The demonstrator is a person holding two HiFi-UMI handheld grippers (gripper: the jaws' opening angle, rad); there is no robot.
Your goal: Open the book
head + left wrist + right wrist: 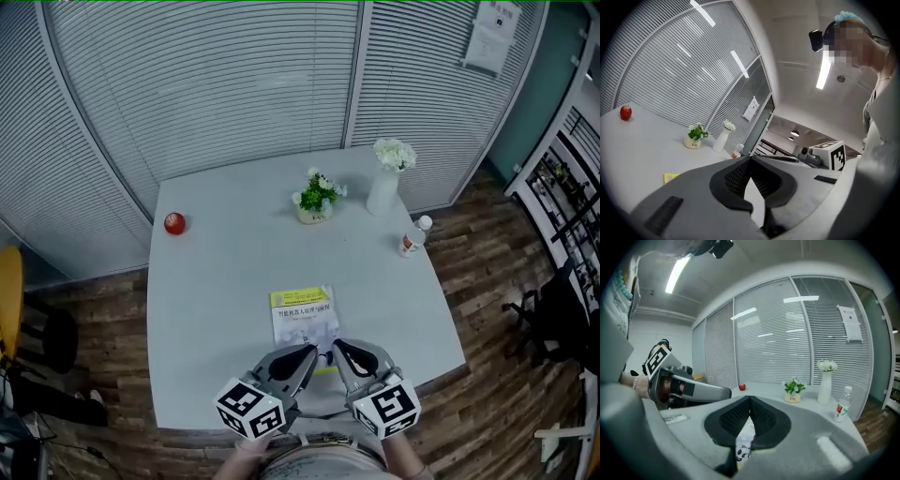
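White table [216, 309], wood floor [497, 281] under it. On it: closed yellow-and-white book [304, 317] flat near the front edge, red apple [174, 223] far left, potted plant [317, 199] beside white flower vase [386, 183] at back, bottle [412, 236] upright at right edge.

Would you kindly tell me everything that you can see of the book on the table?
The book is a thin paperback, closed, lying flat with its cover up on the white table, close to the near edge. The cover has a yellow band with dark print on top and a pale picture below. The shut left gripper and right gripper overlap its near end; contact cannot be told.
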